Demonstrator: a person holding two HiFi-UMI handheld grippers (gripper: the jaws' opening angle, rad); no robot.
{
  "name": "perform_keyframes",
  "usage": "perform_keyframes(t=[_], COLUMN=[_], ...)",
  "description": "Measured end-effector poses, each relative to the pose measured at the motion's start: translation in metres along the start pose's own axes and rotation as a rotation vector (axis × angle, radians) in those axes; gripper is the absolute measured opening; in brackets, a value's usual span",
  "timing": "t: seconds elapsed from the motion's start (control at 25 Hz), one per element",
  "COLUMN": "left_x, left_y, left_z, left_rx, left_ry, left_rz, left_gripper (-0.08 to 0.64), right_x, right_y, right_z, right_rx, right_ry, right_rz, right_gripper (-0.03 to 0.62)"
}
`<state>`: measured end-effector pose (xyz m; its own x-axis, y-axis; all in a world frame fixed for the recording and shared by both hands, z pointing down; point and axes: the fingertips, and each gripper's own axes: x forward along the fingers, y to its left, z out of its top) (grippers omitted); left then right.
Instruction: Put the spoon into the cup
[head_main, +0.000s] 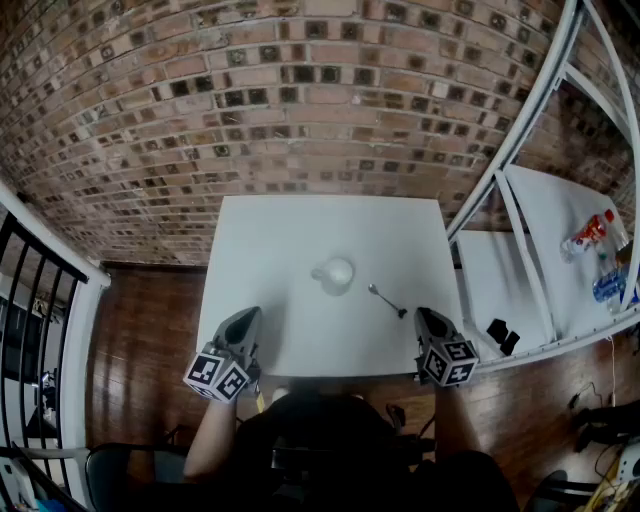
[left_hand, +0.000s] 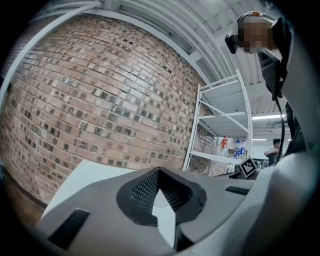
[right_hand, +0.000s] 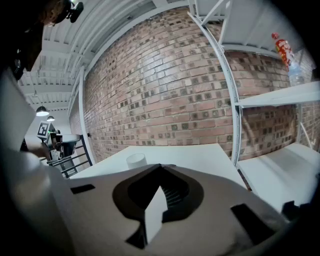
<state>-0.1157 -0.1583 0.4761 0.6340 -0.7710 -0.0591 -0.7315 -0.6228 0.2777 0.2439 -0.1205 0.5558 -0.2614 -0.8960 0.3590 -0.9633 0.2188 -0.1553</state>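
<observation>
A white cup (head_main: 334, 273) stands near the middle of the white table (head_main: 300, 230). A metal spoon (head_main: 386, 300) lies flat just right of the cup, its handle towards the near right. My left gripper (head_main: 245, 318) hovers at the table's near left edge with its jaws shut and nothing in them. My right gripper (head_main: 428, 316) is at the near right edge, tip close to the spoon's handle end, also shut and empty. In the right gripper view the cup (right_hand: 136, 160) shows beyond the closed jaws (right_hand: 160, 167), to the left. The left gripper view shows its closed jaws (left_hand: 159, 172).
A white metal shelf unit (head_main: 540, 250) stands right of the table, holding bottles (head_main: 590, 235) and small black items (head_main: 500, 335). A brick wall (head_main: 300, 100) runs behind the table. A black railing (head_main: 30, 290) is at the left, over wooden floor.
</observation>
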Motion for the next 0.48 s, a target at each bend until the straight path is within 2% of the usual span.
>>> perform_keyframes(t=[0.2, 0.4, 0.48], left_x=[0.013, 0.020, 0.020], left_y=[-0.002, -0.008, -0.008], left_z=[0.007, 0.004, 0.002], left_rx=[0.009, 0.015, 0.013], left_ry=[-0.014, 0.003, 0.003], left_rz=[-0.015, -0.019, -0.012], left_gripper=[0.005, 0.005, 0.005], right_x=[0.013, 0.031, 0.038], right_y=[-0.006, -0.019, -0.021], right_z=[-0.008, -0.034, -0.044], right_rx=[-0.024, -0.057, -0.087], right_ry=[0.041, 0.151, 0.201], right_rz=[0.006, 0.026, 0.044], right_gripper=[0.005, 0.006, 0.045])
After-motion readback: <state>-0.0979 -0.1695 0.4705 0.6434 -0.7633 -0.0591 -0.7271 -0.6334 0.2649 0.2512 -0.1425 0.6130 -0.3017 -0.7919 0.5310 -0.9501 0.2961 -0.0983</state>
